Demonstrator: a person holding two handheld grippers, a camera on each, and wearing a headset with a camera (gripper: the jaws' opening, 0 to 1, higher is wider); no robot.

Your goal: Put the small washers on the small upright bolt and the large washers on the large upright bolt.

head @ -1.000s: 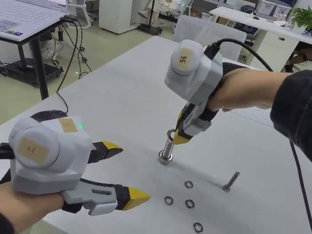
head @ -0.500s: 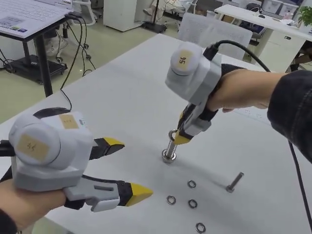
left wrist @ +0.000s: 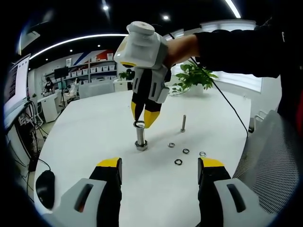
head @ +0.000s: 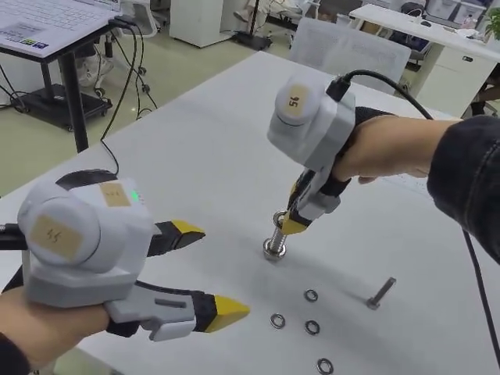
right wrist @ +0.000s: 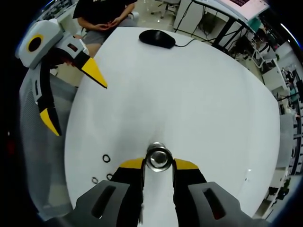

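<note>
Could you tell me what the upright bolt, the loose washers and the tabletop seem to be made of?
Upright bolt: probably steel; silvery, threaded, glinting.
Loose washers: likely the same metal; thin shiny grey rings.
Tabletop: smooth matte white, perhaps laminate; can't tell for sure.

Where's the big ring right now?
The large washer is pinched in the right gripper's yellow tips at the top of the large upright bolt, mid-table in the head view, up-left of four small washers.

In the right gripper view the washer (right wrist: 158, 156) in the right gripper (right wrist: 158, 163) hides the shaft of the large bolt (head: 274, 244), and the loose washers (right wrist: 106, 158) are too small to size.
</note>
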